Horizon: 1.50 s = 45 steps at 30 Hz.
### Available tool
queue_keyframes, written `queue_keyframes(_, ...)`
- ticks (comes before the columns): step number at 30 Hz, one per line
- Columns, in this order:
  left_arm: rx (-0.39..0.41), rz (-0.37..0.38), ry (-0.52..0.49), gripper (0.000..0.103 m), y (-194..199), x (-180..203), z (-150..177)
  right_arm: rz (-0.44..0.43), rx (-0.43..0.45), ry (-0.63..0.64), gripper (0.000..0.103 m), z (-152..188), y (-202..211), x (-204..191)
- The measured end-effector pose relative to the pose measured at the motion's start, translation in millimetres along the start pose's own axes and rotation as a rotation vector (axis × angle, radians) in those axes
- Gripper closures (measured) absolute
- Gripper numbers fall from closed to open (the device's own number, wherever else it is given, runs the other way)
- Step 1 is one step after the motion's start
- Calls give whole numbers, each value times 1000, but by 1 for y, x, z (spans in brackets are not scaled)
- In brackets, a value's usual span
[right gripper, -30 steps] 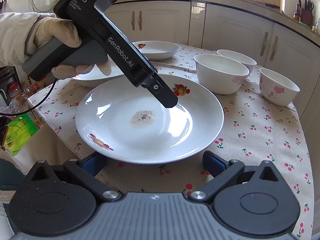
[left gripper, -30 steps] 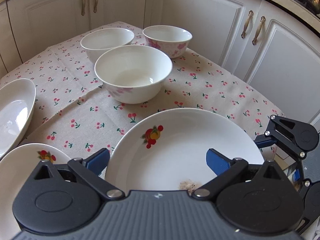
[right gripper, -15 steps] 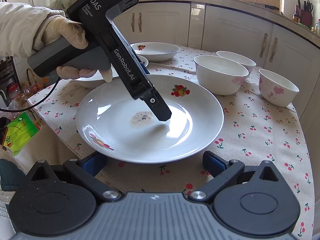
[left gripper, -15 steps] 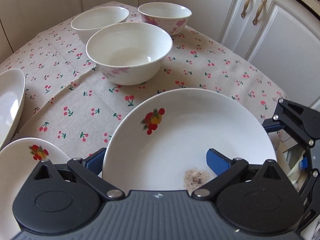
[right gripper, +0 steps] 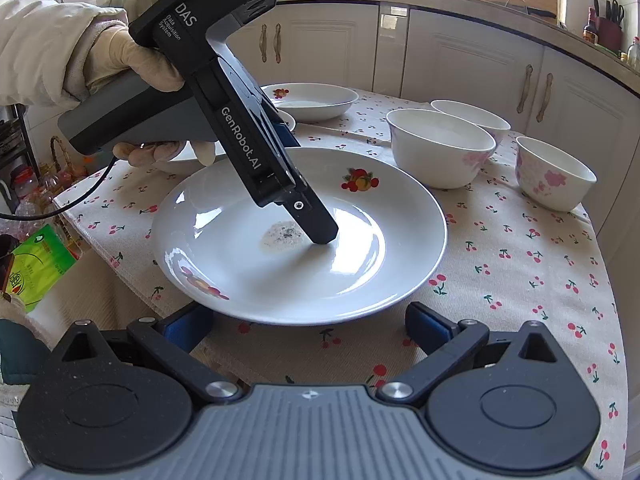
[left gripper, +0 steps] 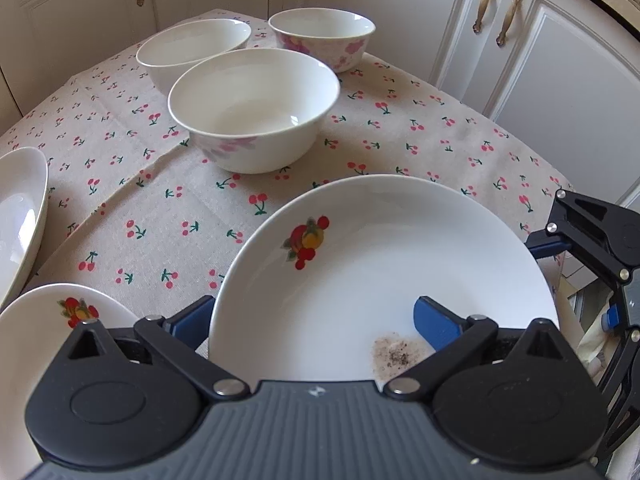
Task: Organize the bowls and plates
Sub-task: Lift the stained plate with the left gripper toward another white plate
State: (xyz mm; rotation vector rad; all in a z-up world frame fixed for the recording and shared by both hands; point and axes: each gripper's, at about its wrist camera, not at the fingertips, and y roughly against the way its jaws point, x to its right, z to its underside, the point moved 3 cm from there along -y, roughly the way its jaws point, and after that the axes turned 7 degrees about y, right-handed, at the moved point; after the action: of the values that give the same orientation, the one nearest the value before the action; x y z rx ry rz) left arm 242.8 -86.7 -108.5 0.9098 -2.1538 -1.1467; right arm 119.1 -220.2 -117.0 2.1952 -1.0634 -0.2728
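Left gripper (left gripper: 312,316): jaws spread wide, straddling the near rim of the large plate; one blue pad sits outside the rim, the other over the plate's inner surface. In the right wrist view its dark fingertip comes down onto the plate's well, just beside the stain; whether it touches the glaze I cannot tell.
Right gripper (right gripper: 308,324): jaws spread, pinching nothing, hovering low at the worktop edge just short of the plate's near rim.
Large plate (left gripper: 384,264): white, fruit motif near the far rim, lying flat on the cloth at the worktop's near edge.
Stain (right gripper: 282,234): a brownish, speckled patch in the middle of the plate.
Bowls: nearest bowl (left gripper: 254,108) upright, white with pink flowers, beyond the plate; a second bowl (left gripper: 194,46) close behind it; a third, pink-flowered bowl (left gripper: 322,36) just beside those two.
Other plates: a fruit-print plate (left gripper: 36,340) near the left gripper, and a deep plate (left gripper: 20,216) at the left edge.
Tablecloth (left gripper: 168,200): beige with a cherry print, covering the worktop.
Gloved hand (right gripper: 120,56): wrapped around the left gripper's grey handle.
Cabinets (left gripper: 500,40): cream doors with brass handles behind the worktop.
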Motion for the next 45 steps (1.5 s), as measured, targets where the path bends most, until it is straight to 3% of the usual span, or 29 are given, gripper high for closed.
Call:
queue_keyframes(12,-57,71,-34,3,5,1,-3,6,25,-6,0,2,2,0)
queue_keyframes(25,-188,103,-107,5,0,0,-8,10,20,35,0,-2,0,-3)
queue_keyframes(45,-215,165,-105,5,1,-4,-12,15,-14,21,0,-7,-4,-4)
